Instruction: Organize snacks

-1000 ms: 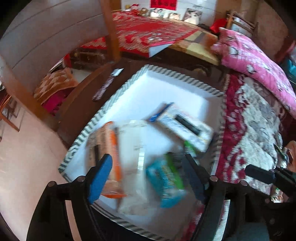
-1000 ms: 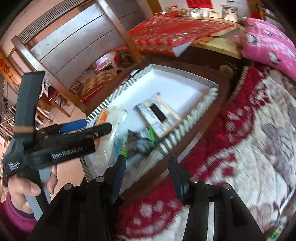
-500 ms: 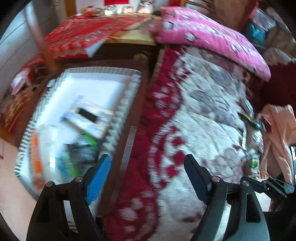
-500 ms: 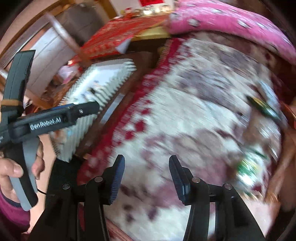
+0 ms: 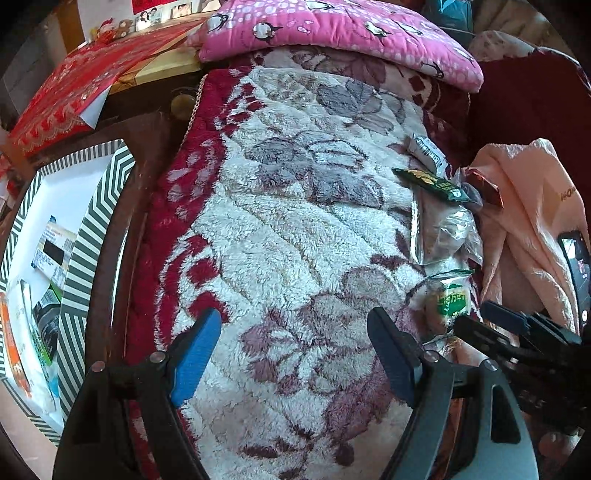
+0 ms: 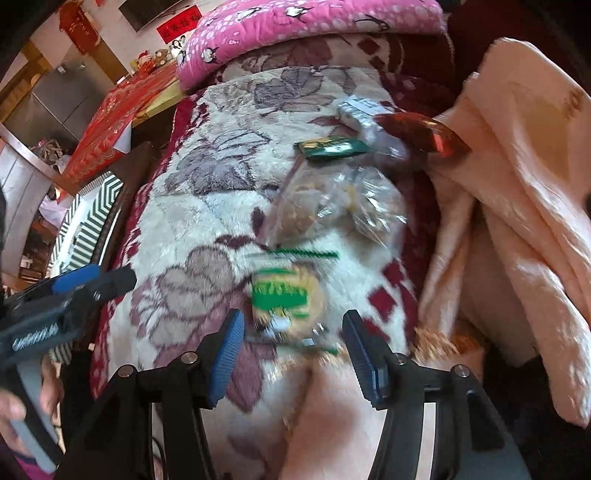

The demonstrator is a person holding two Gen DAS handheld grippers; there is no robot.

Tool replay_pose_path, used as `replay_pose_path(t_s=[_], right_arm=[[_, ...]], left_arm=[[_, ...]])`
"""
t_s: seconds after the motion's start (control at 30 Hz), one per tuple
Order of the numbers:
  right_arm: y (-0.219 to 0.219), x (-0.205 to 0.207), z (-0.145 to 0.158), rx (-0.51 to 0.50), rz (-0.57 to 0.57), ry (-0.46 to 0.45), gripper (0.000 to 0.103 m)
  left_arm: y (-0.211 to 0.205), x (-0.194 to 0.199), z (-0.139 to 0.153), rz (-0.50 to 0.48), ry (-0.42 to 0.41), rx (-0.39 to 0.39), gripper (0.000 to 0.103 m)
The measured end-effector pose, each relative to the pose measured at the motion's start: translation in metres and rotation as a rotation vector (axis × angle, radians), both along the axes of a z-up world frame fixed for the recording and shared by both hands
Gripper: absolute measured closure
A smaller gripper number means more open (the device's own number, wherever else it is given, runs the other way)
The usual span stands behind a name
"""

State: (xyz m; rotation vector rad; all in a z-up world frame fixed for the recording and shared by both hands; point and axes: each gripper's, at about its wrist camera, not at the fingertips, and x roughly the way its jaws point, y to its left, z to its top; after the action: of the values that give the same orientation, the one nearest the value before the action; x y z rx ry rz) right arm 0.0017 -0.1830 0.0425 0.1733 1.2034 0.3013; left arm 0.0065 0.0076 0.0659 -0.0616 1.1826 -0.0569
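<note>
Loose snacks lie on a floral fleece blanket: a green-labelled clear packet, a clear bag of brown pieces, a dark green packet, a silver packet and a shiny red-brown one. My right gripper points down at the green-labelled packet. Its jaws are opening, with the packet's near end between the fingertips and untouched. My left gripper stands open over bare blanket. The striped box at far left holds several snacks.
A pink penguin quilt lies behind the blanket and a peach cloth beside the snack pile, with a phone at the right edge. A dark wooden rim separates box and blanket. A hand holds the left gripper.
Both grippers have swung away from the striped box, across the blanket, to the snack pile on the right. The right jaws stand wider apart than before.
</note>
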Motion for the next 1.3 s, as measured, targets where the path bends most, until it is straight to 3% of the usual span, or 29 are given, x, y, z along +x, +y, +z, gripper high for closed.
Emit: replay_pose_path(t_s=[0.13,0.2,0.27,0.57,0.73,0.97,1.3], right_arm=[[0.019,0.012,-0.015,-0.031,0.015,0.01,0.042],[0.022,0.015,-0.026,-0.048,0.029,0.023,0.05],[0.02,0.013,-0.028,-0.044,0.049,0.026,0.051],[-0.02,-0.007,-0.021,-0.066,-0.013,0.062,0.051],[-0.035,-0.006,-0.032,-0.021,-0.048,0.091,0.051],[-0.041,-0.002,-0.034,0.008,-0.083,0.089,0.045],[-0.052,0.007,-0.04,0.007,-0.113,0.119,0.041]], left_arm=[[0.005,0.005,-0.003,0.016,0.013,0.001,0.022],[0.005,0.009,-0.005,0.021,0.016,0.003,0.022],[0.002,0.013,-0.006,0.013,0.02,0.004,0.022],[-0.041,0.043,-0.012,-0.067,0.038,-0.04,0.022],[-0.071,0.064,-0.014,-0.107,0.047,-0.046,0.022],[-0.093,0.109,-0.015,-0.066,0.085,-0.108,0.022],[-0.132,0.173,-0.042,0.016,0.217,-0.085,0.022]])
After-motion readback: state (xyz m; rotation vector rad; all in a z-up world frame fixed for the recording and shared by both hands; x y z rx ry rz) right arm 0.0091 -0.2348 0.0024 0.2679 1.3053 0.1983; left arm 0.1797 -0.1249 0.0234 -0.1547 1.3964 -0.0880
